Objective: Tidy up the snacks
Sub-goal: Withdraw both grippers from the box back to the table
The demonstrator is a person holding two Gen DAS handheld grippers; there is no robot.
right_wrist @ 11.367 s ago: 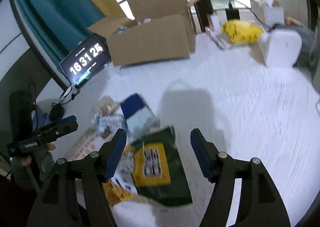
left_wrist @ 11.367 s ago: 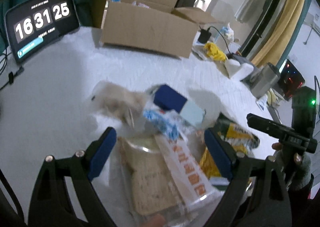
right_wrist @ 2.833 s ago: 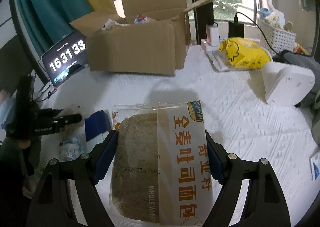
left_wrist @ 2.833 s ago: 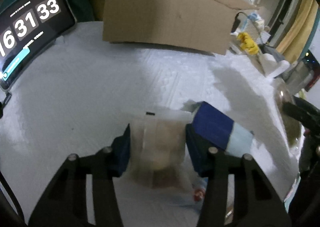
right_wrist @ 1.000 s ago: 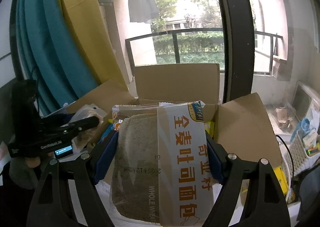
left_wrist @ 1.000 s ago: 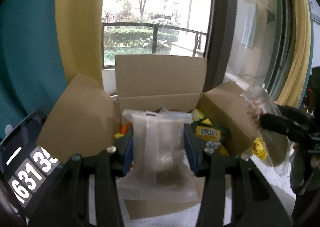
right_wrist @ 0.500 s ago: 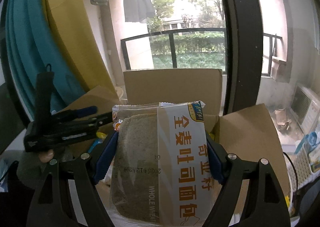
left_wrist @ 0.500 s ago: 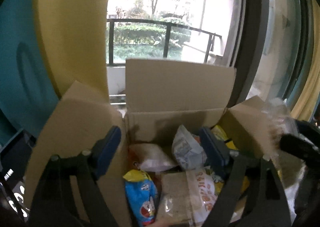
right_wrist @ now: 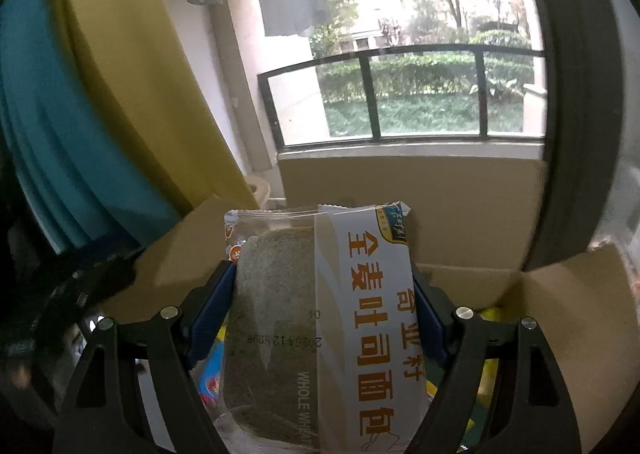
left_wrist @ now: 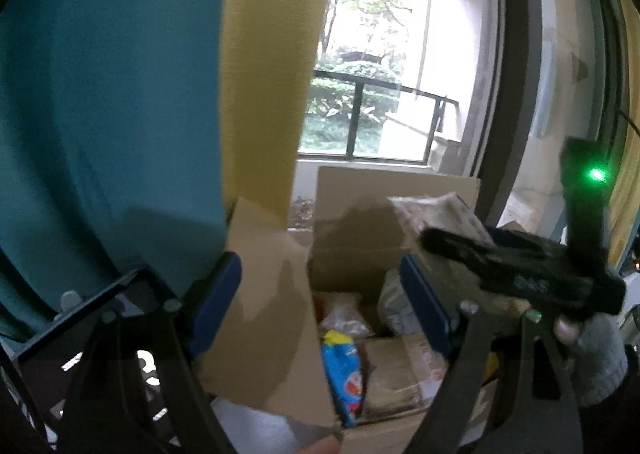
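Observation:
My right gripper (right_wrist: 322, 298) is shut on a whole wheat bread bag (right_wrist: 320, 318) with orange writing, held above the open cardboard box (right_wrist: 460, 214). In the left wrist view the right gripper (left_wrist: 500, 266) and the bread bag (left_wrist: 440, 214) hang over the box (left_wrist: 380, 222) at the right. My left gripper (left_wrist: 320, 294) is open and empty above the box's left flap (left_wrist: 260, 314). Inside the box lie a blue snack bag (left_wrist: 344, 378), a bread bag (left_wrist: 400, 378) and other packets (left_wrist: 344, 314).
A teal curtain (left_wrist: 100, 94) and a yellow curtain (left_wrist: 264, 74) hang behind the box on the left. A window with a black railing (right_wrist: 400, 94) is behind the box. A tablet clock (left_wrist: 100, 374) shows below the left fingers.
My left gripper, open since half a second ago after dropping its clear bag into the box, has swung left. The right gripper with the bread has come closer over the box.

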